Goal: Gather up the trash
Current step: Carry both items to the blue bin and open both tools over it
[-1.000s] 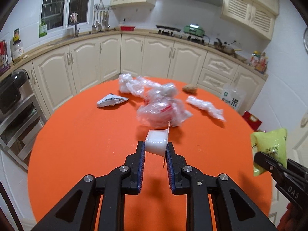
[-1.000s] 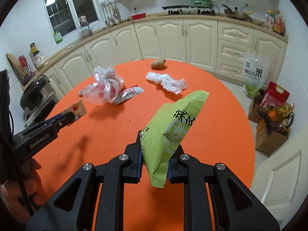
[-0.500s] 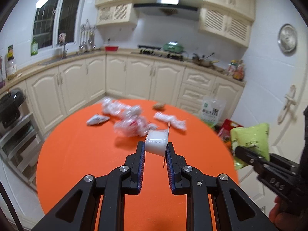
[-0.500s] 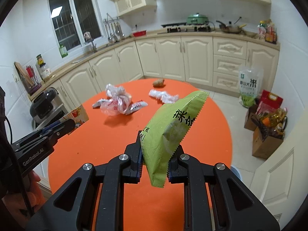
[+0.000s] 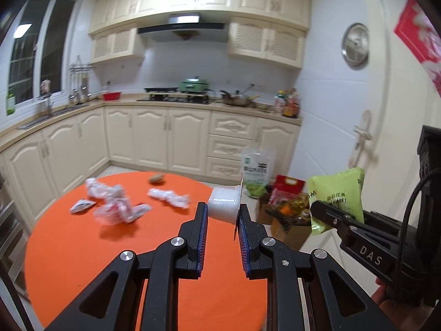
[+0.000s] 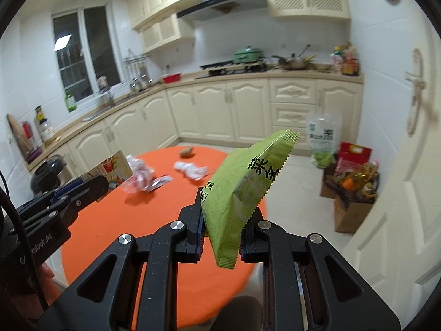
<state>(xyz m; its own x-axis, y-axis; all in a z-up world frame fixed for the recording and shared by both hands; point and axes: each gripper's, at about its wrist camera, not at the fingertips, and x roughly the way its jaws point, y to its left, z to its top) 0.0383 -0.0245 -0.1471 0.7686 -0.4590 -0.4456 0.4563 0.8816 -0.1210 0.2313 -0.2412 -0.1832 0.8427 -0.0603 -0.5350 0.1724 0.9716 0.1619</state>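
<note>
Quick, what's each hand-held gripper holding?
Left hand-held gripper: closed on the white plastic cup.
Right hand-held gripper: closed on the green snack bag.

A round orange table carries crumpled clear plastic wrap; a white twisted plastic bag; a small brown lump; a flat silver wrapper.

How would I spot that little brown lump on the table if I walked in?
Find the round orange table in the middle of the kitchen. Look to its far edge, nearest the cream cabinets, where the brown lump sits alone. Everything else lying on the table is crinkled white or clear plastic; this is the only brown, solid-looking piece.
</note>
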